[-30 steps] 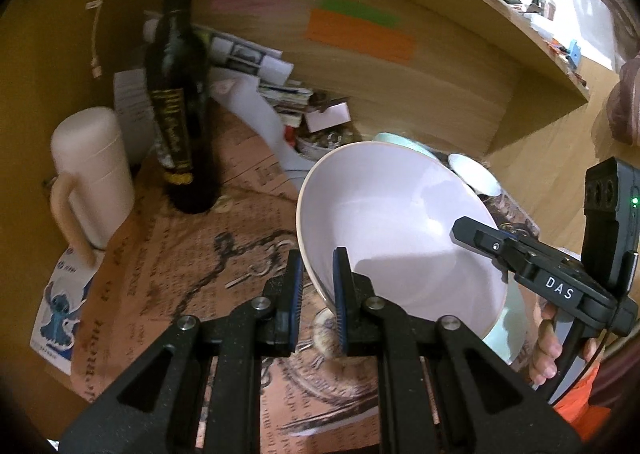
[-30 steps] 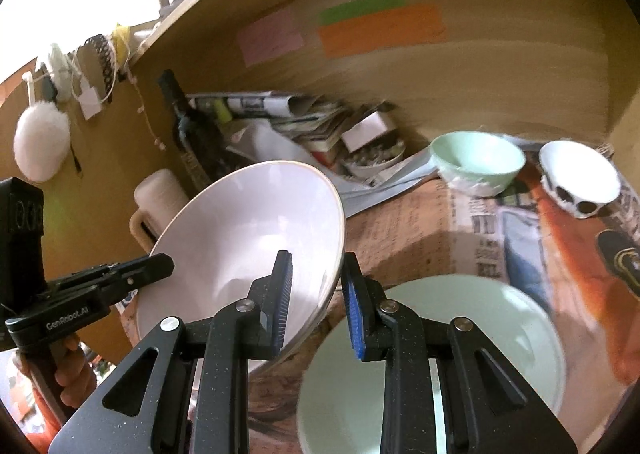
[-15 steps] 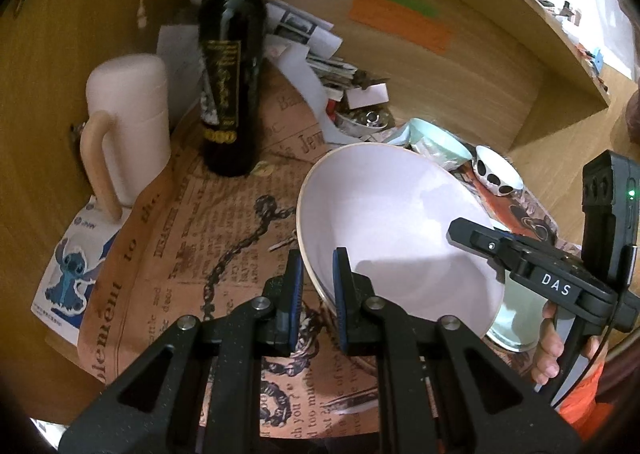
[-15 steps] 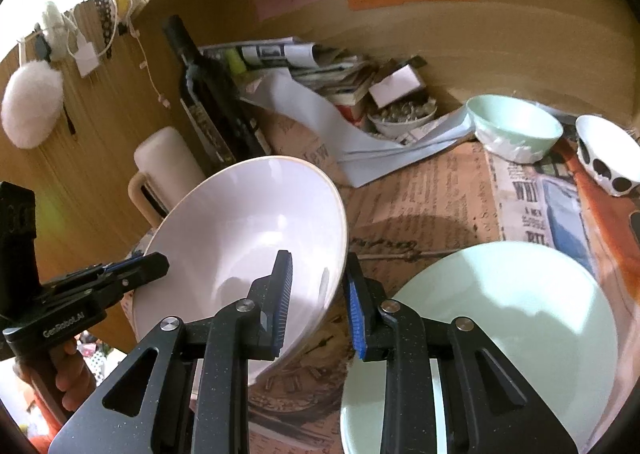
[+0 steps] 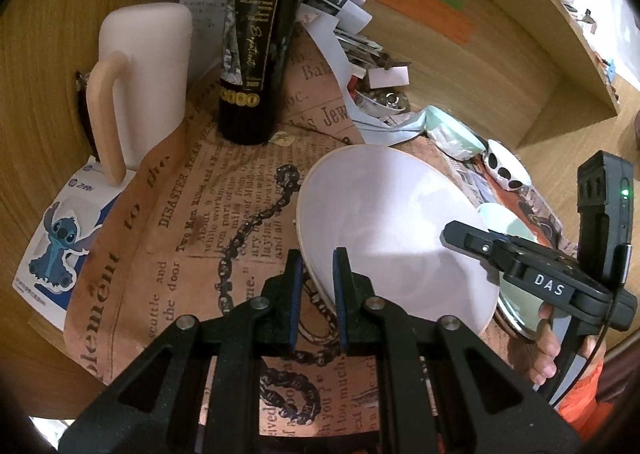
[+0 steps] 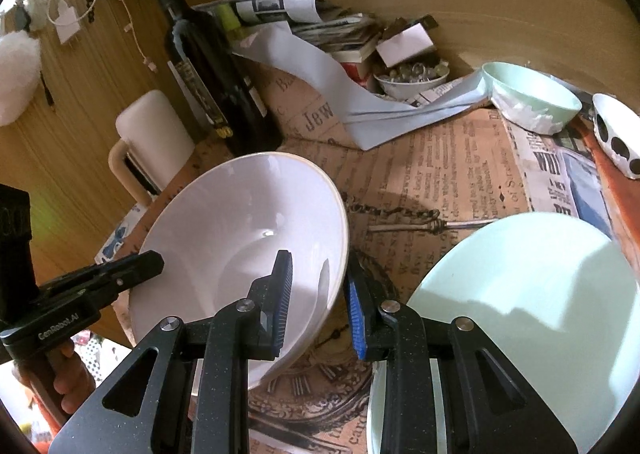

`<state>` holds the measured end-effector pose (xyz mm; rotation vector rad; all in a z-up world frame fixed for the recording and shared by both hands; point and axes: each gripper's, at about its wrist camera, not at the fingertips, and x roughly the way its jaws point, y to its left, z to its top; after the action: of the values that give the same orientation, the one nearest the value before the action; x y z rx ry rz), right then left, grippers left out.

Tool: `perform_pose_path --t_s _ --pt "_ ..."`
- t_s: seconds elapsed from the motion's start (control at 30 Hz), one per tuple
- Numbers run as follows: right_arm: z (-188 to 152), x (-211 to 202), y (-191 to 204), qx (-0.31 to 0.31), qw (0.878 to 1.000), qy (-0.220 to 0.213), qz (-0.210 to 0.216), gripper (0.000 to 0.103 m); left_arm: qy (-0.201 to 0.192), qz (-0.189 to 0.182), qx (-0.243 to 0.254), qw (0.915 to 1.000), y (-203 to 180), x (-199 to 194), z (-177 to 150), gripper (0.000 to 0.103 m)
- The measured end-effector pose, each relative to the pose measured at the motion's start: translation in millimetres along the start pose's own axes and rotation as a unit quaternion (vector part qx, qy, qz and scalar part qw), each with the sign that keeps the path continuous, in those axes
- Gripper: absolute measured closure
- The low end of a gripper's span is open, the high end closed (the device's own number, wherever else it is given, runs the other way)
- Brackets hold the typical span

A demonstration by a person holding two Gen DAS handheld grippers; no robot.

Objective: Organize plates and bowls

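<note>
You have the white bowl [image 5: 384, 230] tilted above the newspaper-covered counter [image 5: 188, 222], left claw [image 5: 315, 286] and right claw [image 6: 316, 306] each pinching opposite rims. Pull unevenly and a thin rim could slip free, dropping the bowl onto the mint plate [image 6: 532, 306] or toward the wine bottle [image 5: 256, 42].

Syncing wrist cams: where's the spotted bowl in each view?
Left wrist: spotted bowl at right of centre, beyond the white bowl.
Right wrist: spotted bowl at the right edge, upper half.
Shared landmark: wine bottle, standing at the back left in both.
</note>
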<state>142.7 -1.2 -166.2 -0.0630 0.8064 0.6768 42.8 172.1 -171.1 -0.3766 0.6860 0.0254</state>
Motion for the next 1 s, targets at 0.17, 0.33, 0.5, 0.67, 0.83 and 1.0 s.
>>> perform_pose_path --t_s 0.17,0.33,0.5,0.67,0.83,1.0 --pt "-1 -1 0 0.000 1.000 0.003 -0.007 0.079 -0.002 -0.005 0.005 1.0000 0 0 -2 0.090" --pt "-4 -4 1 0.001 1.000 0.004 -0.010 0.079 -0.003 -0.011 0.004 0.9999 1 2 -1 0.090" --pt "-7 -2 -2 0.004 1.000 0.009 -0.009 0.078 -0.006 -0.012 0.011 0.9998 -2 4 1 0.089" --pt "-8 -6 -3 0.005 1.000 0.006 -0.003 0.078 -0.003 -0.005 0.020 0.9998 -3 7 1 0.088" --pt "-4 -23 -3 -0.007 1.000 -0.019 -0.009 0.073 -0.007 0.010 0.031 0.9995 -6 5 4 0.070" --pt "0 -45 -13 -0.008 0.999 -0.047 -0.017 0.066 -0.038 0.044 0.057 0.9967 -19 -8 7 0.060"
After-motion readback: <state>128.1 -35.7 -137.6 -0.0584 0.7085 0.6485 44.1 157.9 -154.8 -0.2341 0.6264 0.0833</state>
